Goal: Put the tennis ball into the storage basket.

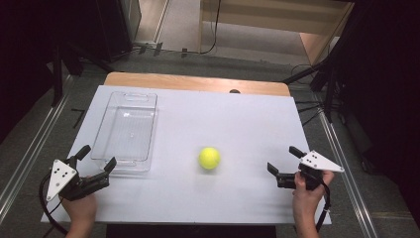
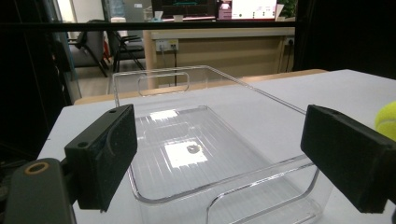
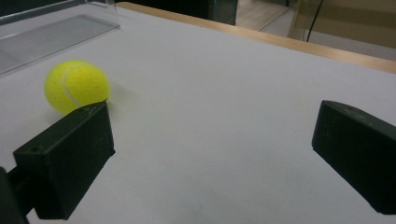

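A yellow tennis ball (image 1: pixel 209 157) rests on the white table (image 1: pixel 237 119), near the middle and toward the front. A clear plastic tray (image 1: pixel 126 130) lies empty at the left. My left gripper (image 1: pixel 97 158) sits at the front left, just short of the tray's near end, open with nothing between its jaws. In the left gripper view the tray (image 2: pixel 196 140) lies straight ahead and the ball (image 2: pixel 387 119) peeks in at the right edge. My right gripper (image 1: pixel 283 159) is at the front right, open and empty, with the ball (image 3: pixel 76 86) to its left.
The table's wooden far edge (image 1: pixel 198 82) shows beyond the white surface. Dark stands and cables (image 1: pixel 317 84) flank the table on the floor. Open white surface stretches between the ball and the right gripper.
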Demonstrator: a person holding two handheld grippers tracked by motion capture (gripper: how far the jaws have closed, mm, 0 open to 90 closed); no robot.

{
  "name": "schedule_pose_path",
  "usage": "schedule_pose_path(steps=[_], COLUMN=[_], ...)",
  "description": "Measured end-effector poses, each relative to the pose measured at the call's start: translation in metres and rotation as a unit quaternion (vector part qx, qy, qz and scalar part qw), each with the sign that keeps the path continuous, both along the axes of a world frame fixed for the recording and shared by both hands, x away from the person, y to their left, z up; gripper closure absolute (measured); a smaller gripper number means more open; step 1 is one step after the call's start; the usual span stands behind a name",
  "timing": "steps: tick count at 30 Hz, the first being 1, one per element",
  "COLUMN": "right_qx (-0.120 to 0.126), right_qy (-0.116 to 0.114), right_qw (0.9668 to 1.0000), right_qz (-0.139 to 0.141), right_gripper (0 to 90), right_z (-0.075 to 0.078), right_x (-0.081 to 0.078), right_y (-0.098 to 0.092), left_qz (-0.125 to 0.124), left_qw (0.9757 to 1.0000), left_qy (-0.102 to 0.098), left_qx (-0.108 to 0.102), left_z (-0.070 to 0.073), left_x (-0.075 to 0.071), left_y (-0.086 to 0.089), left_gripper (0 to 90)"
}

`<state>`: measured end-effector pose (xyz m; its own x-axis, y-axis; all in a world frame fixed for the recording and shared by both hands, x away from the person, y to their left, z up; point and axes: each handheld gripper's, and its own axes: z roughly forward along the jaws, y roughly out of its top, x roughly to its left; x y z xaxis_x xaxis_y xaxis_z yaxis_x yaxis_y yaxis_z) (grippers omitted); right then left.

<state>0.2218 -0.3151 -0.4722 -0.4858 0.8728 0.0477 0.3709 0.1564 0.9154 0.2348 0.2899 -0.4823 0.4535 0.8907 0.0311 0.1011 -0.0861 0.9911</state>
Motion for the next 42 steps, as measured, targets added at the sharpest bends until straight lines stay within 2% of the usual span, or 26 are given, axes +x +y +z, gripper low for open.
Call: schedule_pose_path(steps=[8,17,25,27,29,30,36,42], right_qx=[-0.021,-0.045,-0.072,-0.079,-0.081,-0.083,-0.092,-0.105], right_qy=[0.013,0.033,0.051,0.057,0.058,0.065,0.073,0.088], right_qw=[0.999,0.9958,0.9909,0.9888,0.9883,0.9869,0.9836,0.9775], right_qz=[0.036,0.073,0.102,0.113,0.115,0.123,0.137,0.16], right_gripper=[0.0,0.0,0.0,0.0,0.0,0.0,0.0,0.0], right_z=[0.014,0.022,0.028,0.03,0.03,0.031,0.03,0.028], right_x=[0.015,0.032,0.047,0.052,0.053,0.056,0.061,0.067], right_y=[0.021,0.042,0.062,0.069,0.071,0.076,0.086,0.099], left_qz=[0.0,0.0,-0.001,-0.001,-0.001,-0.001,-0.001,-0.002], left_qw=[1.0,1.0,1.0,1.0,1.0,1.0,1.0,1.0], left_qy=[0.0,0.0,-0.001,0.0,0.0,0.0,0.0,0.0], left_qx=[0.002,0.002,0.0,0.002,0.002,0.002,0.002,0.001], left_z=[0.0,0.0,0.0,0.0,0.0,0.0,0.0,0.0], left_x=[0.0,0.0,0.0,0.0,0.0,0.0,0.0,0.0], left_y=[0.0,0.0,-0.001,-0.001,-0.001,-0.001,-0.001,-0.001], left_gripper=[11.3,11.3,11.3,11.3,11.3,11.3,11.3,11.3])
